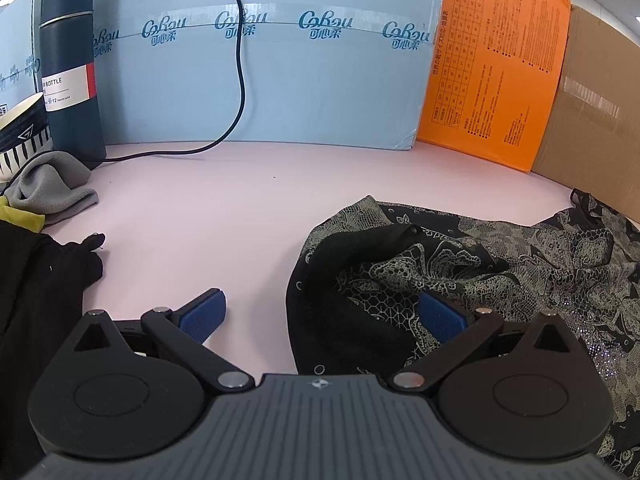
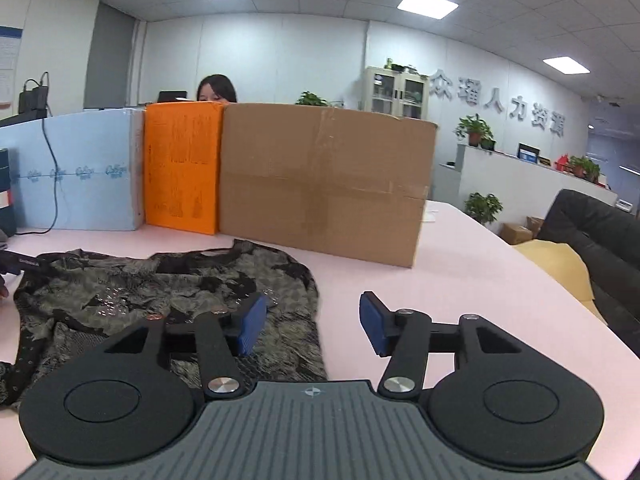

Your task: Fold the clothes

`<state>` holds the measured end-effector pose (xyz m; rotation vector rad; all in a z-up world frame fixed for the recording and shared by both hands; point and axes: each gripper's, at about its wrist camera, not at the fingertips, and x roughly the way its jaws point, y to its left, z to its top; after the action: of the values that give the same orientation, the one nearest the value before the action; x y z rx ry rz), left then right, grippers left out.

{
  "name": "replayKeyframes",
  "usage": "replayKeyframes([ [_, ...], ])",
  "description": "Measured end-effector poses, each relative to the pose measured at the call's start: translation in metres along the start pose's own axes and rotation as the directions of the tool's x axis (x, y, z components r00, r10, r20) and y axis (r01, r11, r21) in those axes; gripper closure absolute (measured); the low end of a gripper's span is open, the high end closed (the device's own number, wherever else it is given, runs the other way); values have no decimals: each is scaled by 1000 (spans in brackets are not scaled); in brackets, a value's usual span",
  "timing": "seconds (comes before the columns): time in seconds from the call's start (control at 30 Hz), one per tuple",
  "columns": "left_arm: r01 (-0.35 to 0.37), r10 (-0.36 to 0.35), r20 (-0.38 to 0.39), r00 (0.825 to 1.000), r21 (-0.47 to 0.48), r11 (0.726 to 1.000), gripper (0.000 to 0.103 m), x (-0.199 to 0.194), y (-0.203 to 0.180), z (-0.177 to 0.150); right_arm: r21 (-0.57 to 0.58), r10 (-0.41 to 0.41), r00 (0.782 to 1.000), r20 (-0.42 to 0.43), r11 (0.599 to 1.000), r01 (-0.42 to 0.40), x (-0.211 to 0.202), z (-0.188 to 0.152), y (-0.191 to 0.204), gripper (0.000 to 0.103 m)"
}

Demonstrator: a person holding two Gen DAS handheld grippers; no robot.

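A black garment with a pale lace print (image 1: 480,272) lies crumpled on the pink table (image 1: 208,208). In the left wrist view my left gripper (image 1: 320,312) is open; its right pad (image 1: 440,316) rests on the garment's left edge and its left pad (image 1: 204,312) is over bare table. In the right wrist view the same garment (image 2: 160,292) lies spread to the left. My right gripper (image 2: 312,328) is open above the garment's right edge, its left pad (image 2: 250,328) over the cloth and its right pad (image 2: 374,328) over the table.
A light blue box (image 1: 280,72), an orange box (image 1: 496,72) and a brown carton (image 2: 324,188) wall the table's back. A dark bottle (image 1: 72,68), a bowl (image 1: 24,136), grey cloth (image 1: 52,188) and black clothing (image 1: 36,280) sit at left. A black cable (image 1: 236,80) hangs down.
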<state>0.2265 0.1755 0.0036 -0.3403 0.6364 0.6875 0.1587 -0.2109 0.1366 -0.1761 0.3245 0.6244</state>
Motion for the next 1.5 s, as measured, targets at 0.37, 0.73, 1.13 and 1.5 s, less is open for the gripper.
replayKeyframes([
  [0.37, 22, -22, 4, 1000, 24, 999, 0, -43, 32, -27, -123, 324, 900, -291, 920, -371, 204, 70, 110, 53],
  [0.73, 23, -22, -16, 1000, 112, 993, 0, -24, 14, -1, -460, 304, 800, -518, 689, -560, 309, 64, 168, 53],
  [1.13, 41, -39, 60, 997, -21, 999, 0, -60, 46, -19, -539, 224, 912, -342, 749, -386, 326, 120, 193, 100],
  [1.5, 78, -67, 69, 995, -182, 980, 0, -36, 170, 74, -517, 85, 970, -226, 834, -194, 407, 110, 229, 97],
])
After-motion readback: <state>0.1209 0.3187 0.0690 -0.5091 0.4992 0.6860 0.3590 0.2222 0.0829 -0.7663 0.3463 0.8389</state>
